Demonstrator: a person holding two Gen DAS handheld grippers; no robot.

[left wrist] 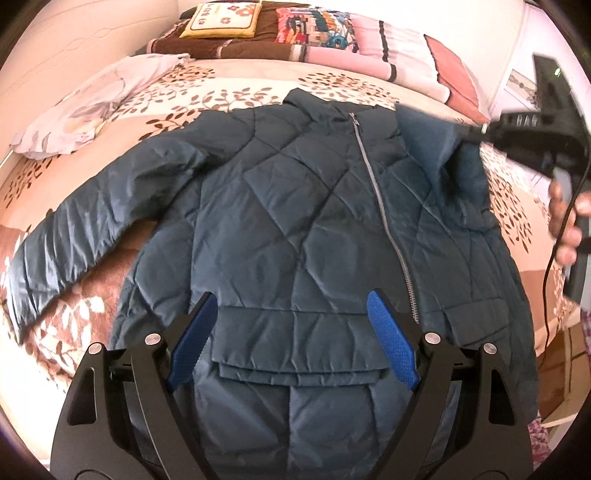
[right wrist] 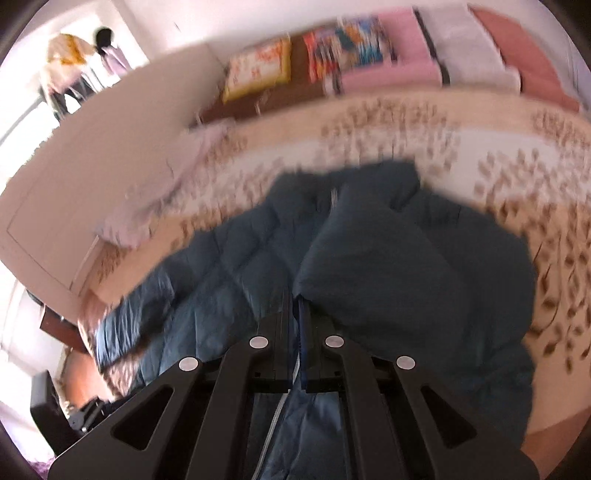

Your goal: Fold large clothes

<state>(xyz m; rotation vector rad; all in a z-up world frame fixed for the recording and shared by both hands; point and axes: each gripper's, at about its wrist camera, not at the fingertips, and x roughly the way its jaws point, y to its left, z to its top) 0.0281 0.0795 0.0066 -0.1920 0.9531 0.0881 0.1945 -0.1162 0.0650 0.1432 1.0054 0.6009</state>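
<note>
1. I am looking at a dark blue quilted jacket (left wrist: 295, 206) lying front-up on a leaf-patterned bed (left wrist: 229, 88).
2. My left gripper (left wrist: 293, 339) is hovering spread wide above its hem.
3. My right gripper (right wrist: 300, 295) is pinching its lifted sleeve (right wrist: 388, 251).

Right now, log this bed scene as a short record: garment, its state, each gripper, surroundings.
garment: dark blue quilted jacket, zipped, front up on the floral bedspread
left-side sleeve: sleeve spread out flat toward the bed's edge
right-side sleeve: lifted off the bed and drawn over the jacket front
left gripper: open, above the hem, nothing between the pads
right gripper: shut on the lifted sleeve fabric
surroundings: yellow cushion and folded blankets at the far side; pale cloth beside the jacket
</note>
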